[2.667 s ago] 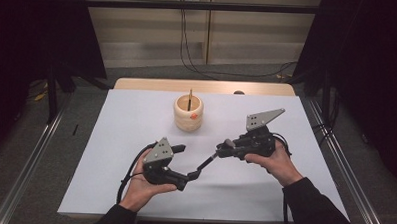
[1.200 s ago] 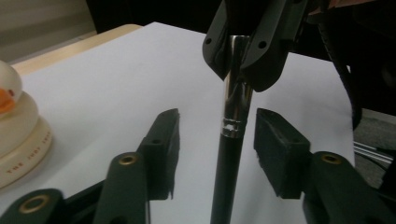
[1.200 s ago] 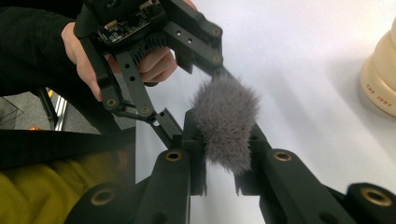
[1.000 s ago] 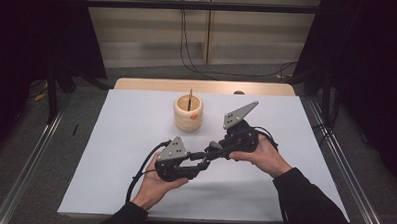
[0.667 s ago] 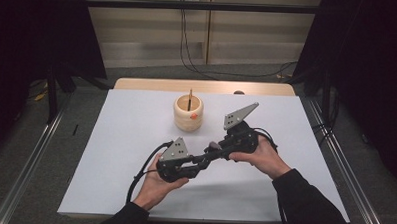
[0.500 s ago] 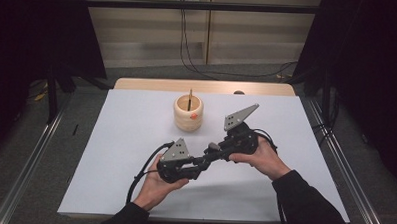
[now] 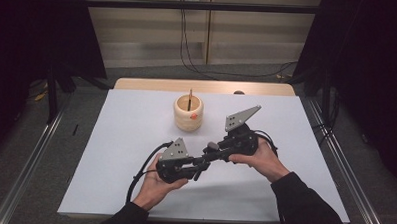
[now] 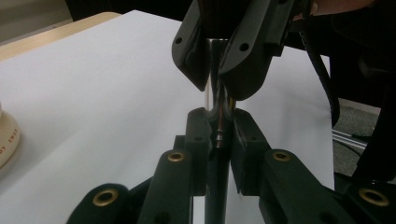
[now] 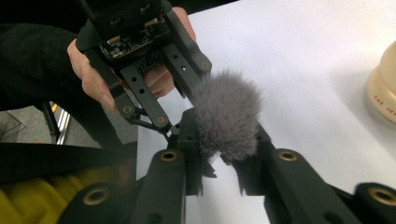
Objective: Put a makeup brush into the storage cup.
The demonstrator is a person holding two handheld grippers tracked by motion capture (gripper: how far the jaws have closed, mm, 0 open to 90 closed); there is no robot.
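I'm holding both grippers low over the white table, tips meeting near the middle front. A brush is running between them: grey fluffy head, dark shiny handle.

Left gripper: jaws have just been closing, now narrow and pinching the thin handle end; in the left gripper view the handle is sitting right between my pads.

Right gripper: jaws have just been easing slightly wider, yet narrow and clamping the brush at the head end. In the right gripper view the head is bulging up between and above my jaws. In the left gripper view the right gripper is facing me, its two tips pressing on the handle farther up.

So the brush is off the table, bridging the two grippers, roughly level, gripped at both ends.

Left hand is cradling its gripper from below, palm up; right hand is wrapping its gripper from the far right side.

Cup, cream coloured, is standing upright behind the grippers, well apart from them, with a thin stick poking up from inside. Cup edge is also showing at the border of each gripper view.
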